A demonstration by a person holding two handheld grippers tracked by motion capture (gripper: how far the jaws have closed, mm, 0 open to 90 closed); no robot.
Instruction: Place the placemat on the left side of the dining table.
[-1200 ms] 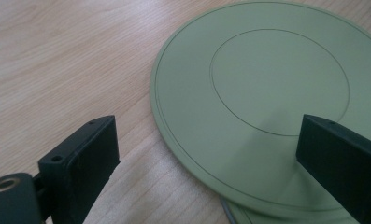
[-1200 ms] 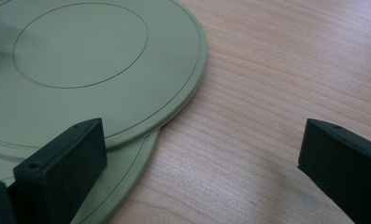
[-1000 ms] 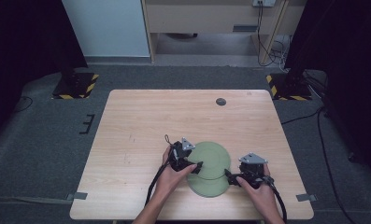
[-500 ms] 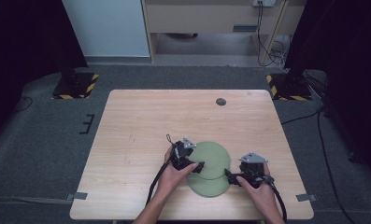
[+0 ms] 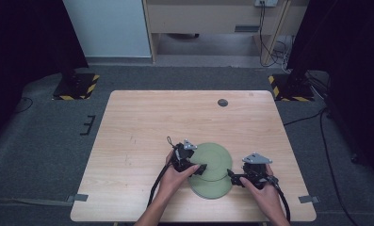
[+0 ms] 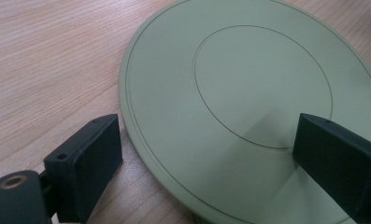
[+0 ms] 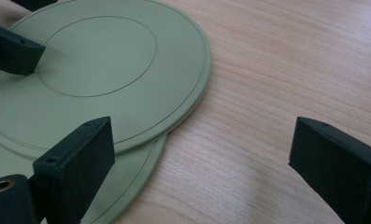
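Observation:
Two flat green plates lie overlapped near the table's front edge, the upper plate [image 5: 214, 159] partly covering the lower plate [image 5: 213, 188]. My left gripper [image 5: 197, 169] is open at the upper plate's left rim [image 6: 141, 140]. One of its jaws is over the wood and the other is above the plate's face. My right gripper [image 5: 233, 178] is open at the plates' right side. In the right gripper view its left jaw hangs over the upper plate [image 7: 99, 70] and lower plate [image 7: 131, 182], and its right jaw is over bare wood. Neither gripper holds anything.
A small dark round disc [image 5: 223, 102] lies near the far edge of the wooden table [image 5: 142, 136]. Yellow-and-black striped stand bases [image 5: 76, 87] sit on the floor beyond both far corners. The table's front edge runs just behind the person's hands.

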